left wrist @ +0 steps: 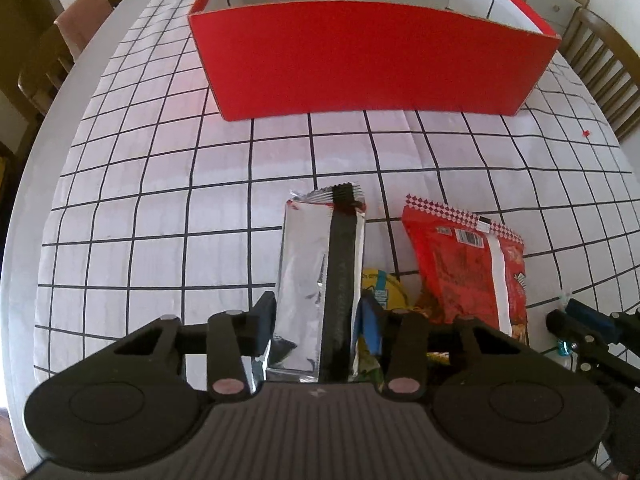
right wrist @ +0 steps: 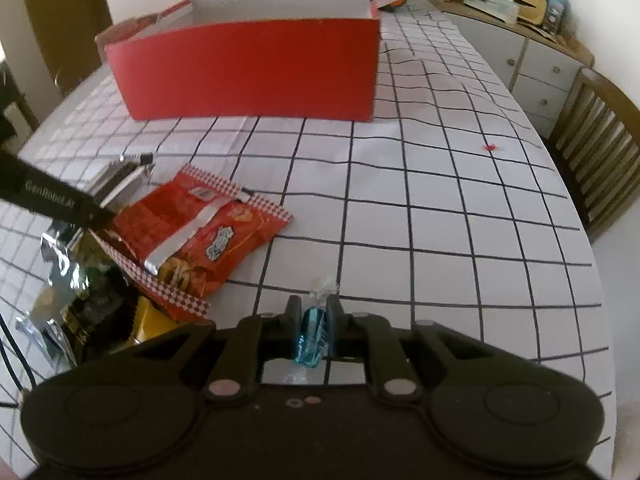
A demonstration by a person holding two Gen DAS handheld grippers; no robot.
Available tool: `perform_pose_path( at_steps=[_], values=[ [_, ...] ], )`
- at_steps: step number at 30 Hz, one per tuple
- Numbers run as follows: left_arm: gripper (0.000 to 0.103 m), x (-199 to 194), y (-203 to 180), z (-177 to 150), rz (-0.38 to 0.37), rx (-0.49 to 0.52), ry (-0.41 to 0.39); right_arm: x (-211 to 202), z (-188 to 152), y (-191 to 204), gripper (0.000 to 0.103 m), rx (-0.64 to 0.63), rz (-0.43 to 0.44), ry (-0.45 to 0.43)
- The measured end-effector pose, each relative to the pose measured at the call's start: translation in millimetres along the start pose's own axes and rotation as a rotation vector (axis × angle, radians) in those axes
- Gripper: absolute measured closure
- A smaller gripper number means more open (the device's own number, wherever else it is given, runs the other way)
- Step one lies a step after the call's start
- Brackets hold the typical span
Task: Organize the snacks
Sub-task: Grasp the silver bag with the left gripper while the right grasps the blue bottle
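I have the bench (left wrist: pixel 120 200) under its white grid-lined cloth filling both views, with wooden chairs (left wrist: pixel 608 72) around it. The red box (left wrist: pixel 372 60) stands open-topped at the far side, well apart from the snack pile near me; I judge that is where everything has to go. Next in size is the red snack bag (right wrist: pixel 200 236), lying flat on the cloth, just beside the pack I am holding and overlapping a yellow packet (left wrist: pixel 384 284) and some foil-and-green wrappers (right wrist: pixel 72 292) I cannot make out clearly. My left tongs (left wrist: pixel 316 320) are clamped on the silver snack pack (left wrist: pixel 308 272), which has a black strip down its length and sticks out well beyond the fingers. My right tongs (right wrist: pixel 314 320) are pinched tight on the small blue wrapped candy (right wrist: pixel 312 336), its twisted white end poking out ahead. The risks as I see them: the silver pack is gripped at its near end only, so its long free end could sag or swing and catch the box's front wall on the way over. Its slick foil could also slide out of the pads. The candy is tiny, so it may twist or pop free if I tilt too fast. With both hands this close, the tongs could bump each other or drag the red bag along.
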State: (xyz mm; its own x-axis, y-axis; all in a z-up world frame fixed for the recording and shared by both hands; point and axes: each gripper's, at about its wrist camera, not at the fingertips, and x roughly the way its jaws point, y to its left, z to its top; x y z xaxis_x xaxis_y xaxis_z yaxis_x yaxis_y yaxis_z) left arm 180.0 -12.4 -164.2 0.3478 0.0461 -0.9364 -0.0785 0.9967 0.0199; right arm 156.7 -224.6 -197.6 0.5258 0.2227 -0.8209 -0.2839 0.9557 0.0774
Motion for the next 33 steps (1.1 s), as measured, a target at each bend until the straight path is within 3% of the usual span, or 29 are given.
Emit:
perform_pose_path(
  at_steps=[19,33],
  values=[
    [0.061,-44.1,22.9,-10.7,-0.083,-0.12,-0.044,-59.8,5.5,-24.6,0.092,0.139,0.091,-0.108],
    [0.061,-88.8,33.9,-1.2,-0.128,-0.147,-0.143,-90.8,45.7,-29.6,0.092,0.124,0.133,-0.21]
  ],
)
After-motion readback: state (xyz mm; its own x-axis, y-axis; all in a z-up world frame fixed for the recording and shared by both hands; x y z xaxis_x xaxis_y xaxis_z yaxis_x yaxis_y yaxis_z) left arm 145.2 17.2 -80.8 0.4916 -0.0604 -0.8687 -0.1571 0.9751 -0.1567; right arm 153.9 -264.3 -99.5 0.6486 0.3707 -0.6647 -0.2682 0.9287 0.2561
